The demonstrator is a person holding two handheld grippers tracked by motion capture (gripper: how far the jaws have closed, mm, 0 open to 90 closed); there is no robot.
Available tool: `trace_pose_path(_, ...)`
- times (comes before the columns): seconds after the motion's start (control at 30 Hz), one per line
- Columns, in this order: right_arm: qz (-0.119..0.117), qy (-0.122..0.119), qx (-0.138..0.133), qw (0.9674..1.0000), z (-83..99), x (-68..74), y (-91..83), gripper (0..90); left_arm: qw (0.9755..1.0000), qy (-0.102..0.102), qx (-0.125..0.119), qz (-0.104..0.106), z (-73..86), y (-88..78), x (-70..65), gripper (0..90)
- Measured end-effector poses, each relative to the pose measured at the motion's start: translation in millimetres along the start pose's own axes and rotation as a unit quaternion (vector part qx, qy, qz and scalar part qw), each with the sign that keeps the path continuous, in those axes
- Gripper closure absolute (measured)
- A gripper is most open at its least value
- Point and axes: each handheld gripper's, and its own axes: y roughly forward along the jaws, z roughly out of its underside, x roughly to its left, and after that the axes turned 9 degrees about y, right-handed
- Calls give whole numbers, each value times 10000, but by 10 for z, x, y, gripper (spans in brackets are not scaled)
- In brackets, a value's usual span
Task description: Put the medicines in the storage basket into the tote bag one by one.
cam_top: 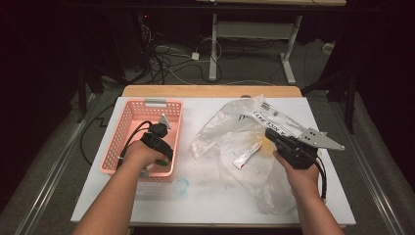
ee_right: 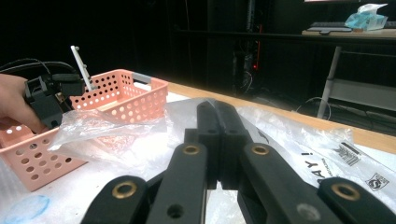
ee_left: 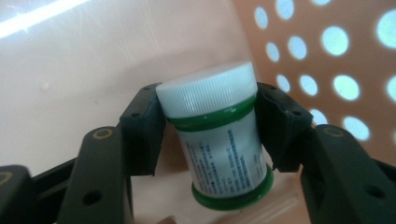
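Pink perforated basket [cam_top: 128, 128] was seen at approx. 9 o'clock on the white table [cam_top: 205, 196], w/ the left gripper [cam_top: 157, 143] dipped inside it. In the left gripper view the left gripper [ee_left: 210, 126] was half spread, jaws set either side of a small white-capped jar [ee_left: 215, 140] w/ green rings lying against the basket wall [ee_left: 327, 46]. Pads were seen at the cap and neck on both sides, apparently touching; a firm pinch couldn't be confirmed.

Risk, as judged: the grip was placed high, at the ribbed cap and not the body, so the jar could be tipped or slid out when lifted, or be knocked against the basket wall, esp. if the squeeze was incomplete.

Toward 3 o'clock a crumpled clear plastic bag [cam_top: 244, 142] was spread over the table, w/ a small tube [cam_top: 246, 156] lying in or under it. The right gripper [cam_top: 270, 132] was rested on the bag. In the right gripper view the right gripper [ee_right: 218, 109] was pressed together; whether a fold of film [ee_right: 299, 140] was caught couldn't be told. If not, the bag might be dragged or let slip.
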Motion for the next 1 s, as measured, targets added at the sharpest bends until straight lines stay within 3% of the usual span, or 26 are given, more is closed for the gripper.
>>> trace_pose_path(0.47, 1, -13, 25, 10000, 7, 0, 6, 900, 9993, 311, -105, -178, -3, -2, -29, 491)
trace_pose_path(1.0, -4, -16, 17, 10000, -3, -4, -1, 900, 9990, 299, -262, -192, 24, -75, -63, 492)
